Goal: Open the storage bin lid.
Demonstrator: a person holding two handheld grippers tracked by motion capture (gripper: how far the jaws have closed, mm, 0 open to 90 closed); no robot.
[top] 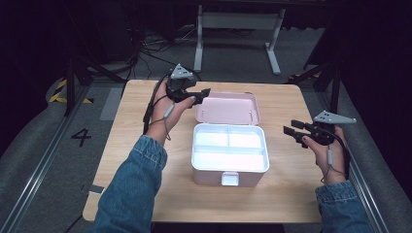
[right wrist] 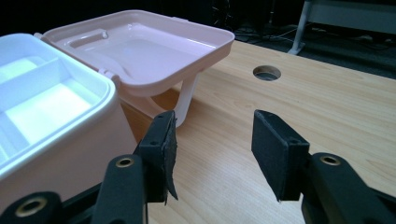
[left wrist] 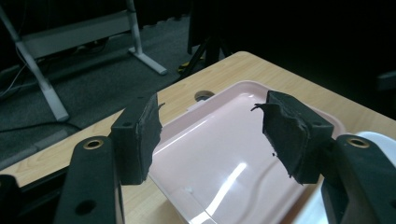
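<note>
A pink storage box (top: 228,172) stands open mid-table, with a white divided tray (top: 229,147) in it. Its pink lid (top: 227,108) lies swung back behind it, hollow side up. My left gripper (top: 203,92) hovers at the lid's left edge, open; in the left gripper view the lid (left wrist: 219,158) lies between and below the jaws. My right gripper (top: 290,129) is held open to the right of the box, above bare table, a short way off. In the right gripper view, the box wall (right wrist: 65,154) and the lid (right wrist: 140,51) are at the left.
The wooden table (top: 145,145) has a round cable hole (right wrist: 266,73) behind the lid. Dark floor, cables and a white desk frame (top: 238,29) lie beyond the far edge. Bare tabletop lies left, right and in front of the box.
</note>
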